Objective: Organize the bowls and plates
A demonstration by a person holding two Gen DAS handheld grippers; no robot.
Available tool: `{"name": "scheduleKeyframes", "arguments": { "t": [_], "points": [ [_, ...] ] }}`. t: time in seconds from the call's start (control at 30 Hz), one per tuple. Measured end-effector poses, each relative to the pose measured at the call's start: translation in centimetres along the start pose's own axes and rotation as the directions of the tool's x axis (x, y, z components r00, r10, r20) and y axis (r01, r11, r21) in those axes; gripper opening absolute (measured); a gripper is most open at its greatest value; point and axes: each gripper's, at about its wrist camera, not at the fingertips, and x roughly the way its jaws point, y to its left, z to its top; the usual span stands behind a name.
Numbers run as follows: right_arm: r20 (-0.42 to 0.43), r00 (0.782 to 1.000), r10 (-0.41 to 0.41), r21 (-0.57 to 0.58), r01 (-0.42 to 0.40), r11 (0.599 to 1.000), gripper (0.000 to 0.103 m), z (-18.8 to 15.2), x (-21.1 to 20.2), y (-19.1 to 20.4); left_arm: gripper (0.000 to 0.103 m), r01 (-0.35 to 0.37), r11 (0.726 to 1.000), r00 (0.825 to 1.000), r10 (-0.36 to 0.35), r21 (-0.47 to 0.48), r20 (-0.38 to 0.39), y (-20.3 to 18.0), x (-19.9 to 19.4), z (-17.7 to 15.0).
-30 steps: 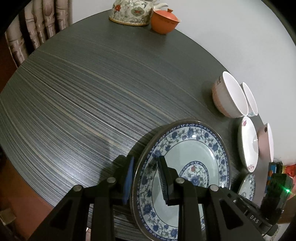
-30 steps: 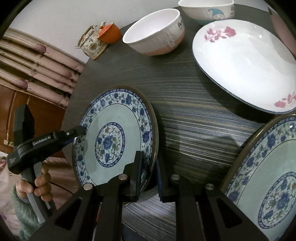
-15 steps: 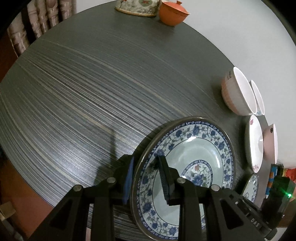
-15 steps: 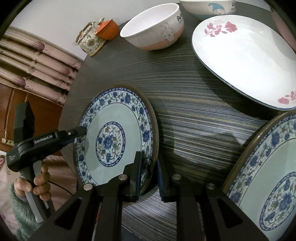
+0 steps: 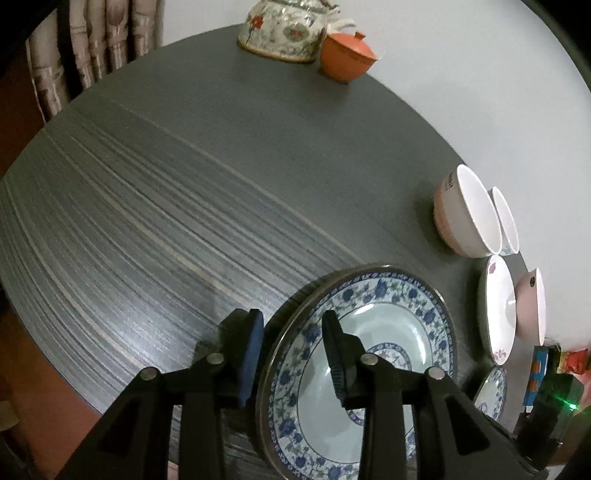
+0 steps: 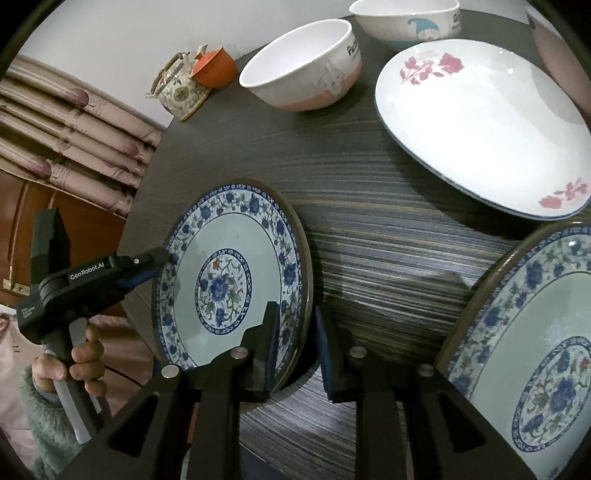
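— At the near edge of the dark round table (image 6: 369, 240), what have you got, far left first?

— Left tongs (image 5: 291, 350) sit astride the far rim of a blue-and-white floral plate (image 6: 225, 284), one finger over the border, the blue pad under it. I cannot tell whether they actually bite. The plate lies at the table's edge and seems to overhang it, which I reckon is what lets a pad slip underneath.

— And the other side?

— Right tongs (image 6: 295, 332) straddle the near rim, but a dark gap shows beside the outer pad, so I'd call them released. Two grips on opposite rims would share a wide, slippery dish.

— Further right?

— A second blue-and-white plate (image 6: 535, 350) of the same pattern is just beside my right tongs, the likely partner for stacking. Behind it lies a white plate with pink flowers (image 6: 480, 129); a rabbit bowl (image 6: 303, 66) and a gnome bowl (image 6: 406, 22) stand upright near the wall, unstacked. A floral teapot (image 6: 181, 92) sits well apart.

— Progress?

— Early, I judge: nothing is nested yet.
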Motion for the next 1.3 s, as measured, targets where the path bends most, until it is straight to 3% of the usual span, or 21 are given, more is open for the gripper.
{"name": "scheduleKeyframes", "arguments": {
  "t": [0.1, 0.17, 0.47, 0.6, 0.77, 0.97, 1.13, 1.3],
  "points": [
    [0.018, 1.000, 0.007, 0.012, -0.007, 1.000, 0.024, -0.2, -0.7, -0.2, 0.036, -0.003, 0.999, 0.999, 0.001, 0.032, 0.046, -0.4, -0.8, 0.0],
    [0.029, 0.999, 0.013, 0.023, -0.014, 1.000, 0.024, -0.3, -1.2, -0.4, 0.045, -0.012, 0.998, 0.997, 0.008, 0.061, 0.076, -0.9, -1.2, 0.0],
    [0.091, 0.996, 0.018, 0.036, -0.022, 0.999, 0.024, -0.8, -4.1, -0.9, 0.046, -0.020, 0.994, 0.990, 0.006, 0.104, 0.138, -1.9, -2.0, -0.5],
    [0.122, 0.993, 0.002, 0.008, -0.003, 1.000, 0.024, -1.2, -5.6, -0.6, 0.046, -0.022, 0.991, 0.977, -0.007, 0.135, 0.215, -2.6, -2.9, -0.8],
    [0.145, 0.989, -0.012, -0.004, 0.012, 1.000, 0.026, -2.0, -6.9, -0.8, 0.046, -0.016, 0.975, 0.945, -0.058, 0.221, 0.323, -4.0, -4.3, -1.5],
    [0.189, 0.980, -0.058, -0.025, 0.063, 0.998, 0.026, -3.3, -8.5, -1.3, 0.046, 0.033, 0.954, 0.943, -0.129, 0.298, 0.308, -5.8, -4.9, -2.1],
    [0.227, 0.970, -0.087, -0.033, 0.097, 0.995, 0.026, -4.3, -9.8, -2.0, 0.046, -0.048, 0.933, 0.938, -0.080, 0.356, 0.337, -8.0, -5.4, -3.5],
    [0.257, 0.959, -0.118, -0.035, 0.131, 0.991, 0.026, -5.1, -11.2, -2.6, 0.046, -0.008, 0.926, 0.948, -0.113, 0.378, 0.299, -10.5, -6.3, -5.1]
  ]
}}
